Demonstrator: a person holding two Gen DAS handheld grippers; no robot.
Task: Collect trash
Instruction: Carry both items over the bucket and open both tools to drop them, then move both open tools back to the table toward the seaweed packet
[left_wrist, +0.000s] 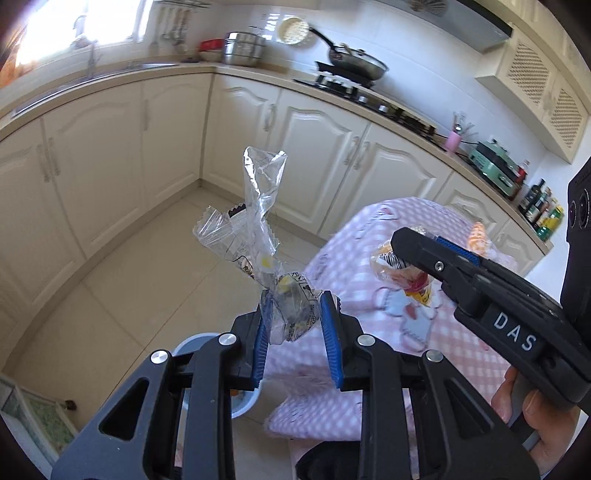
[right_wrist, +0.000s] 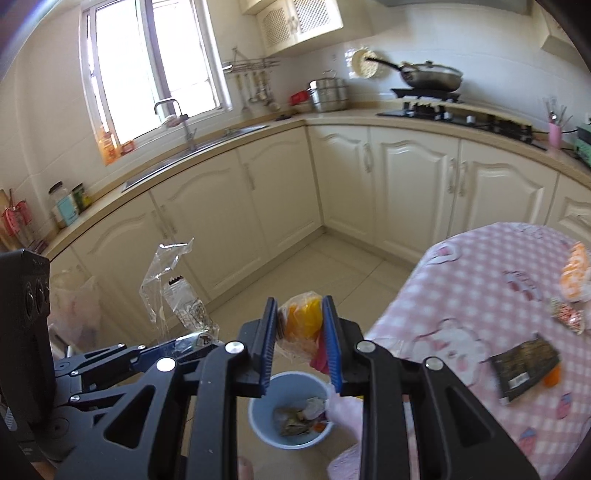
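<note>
Between our left gripper (left_wrist: 295, 332) pads sits a clear wrapper (left_wrist: 258, 221), pinched at its base; our right gripper (right_wrist: 301, 343) clamps a yellow wrapper (right_wrist: 301, 317) above the bin (right_wrist: 291, 410). Both feel light, crinkly, slippery; we grip bunched folds.

In the left wrist view the left gripper (left_wrist: 295, 328) hides most of the blue bin (left_wrist: 192, 341). The tabletop (right_wrist: 480, 295) runs off the right edge. Print on the clear wrapper (left_wrist: 255, 229) is unreadable.

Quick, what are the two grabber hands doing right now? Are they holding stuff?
Left gripper: shut on a clear plastic wrapper.
Right gripper: shut on a yellow and orange wrapper, above the blue bin.
</note>
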